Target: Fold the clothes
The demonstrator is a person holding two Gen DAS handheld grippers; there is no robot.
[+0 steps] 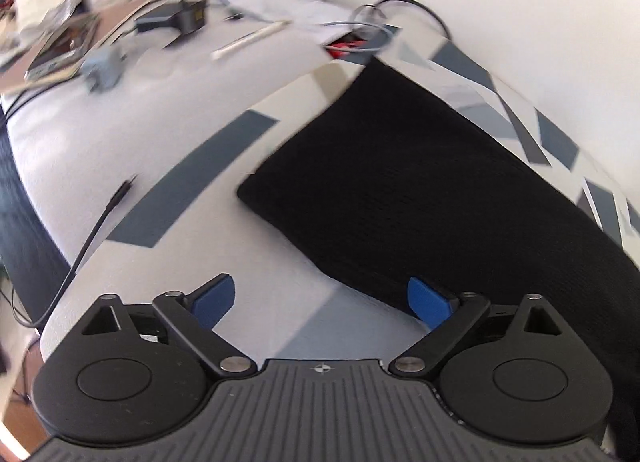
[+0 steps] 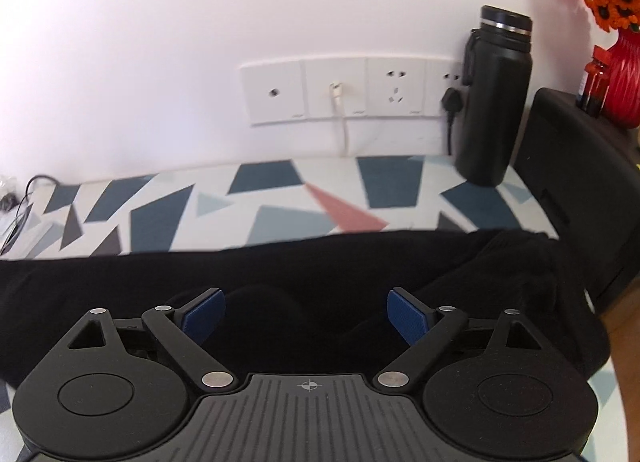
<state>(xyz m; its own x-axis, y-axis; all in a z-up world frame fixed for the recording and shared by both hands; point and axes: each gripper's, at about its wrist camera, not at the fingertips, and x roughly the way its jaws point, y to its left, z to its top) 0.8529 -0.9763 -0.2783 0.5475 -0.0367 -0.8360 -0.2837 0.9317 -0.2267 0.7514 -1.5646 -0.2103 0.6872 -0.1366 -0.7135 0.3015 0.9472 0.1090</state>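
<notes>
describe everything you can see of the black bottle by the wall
The black bottle stands upright on the patterned tablecloth against the white wall, partly hiding the socket strip. Matte, metal-looking body, black cap over a silver ring, carry loop on its left side. A black plug sits beside it.

A plain white wall stands behind a table covered in white cloth with grey-blue geometric patches. A row of white wall sockets sits low; far left lies blurred desk clutter.
</notes>
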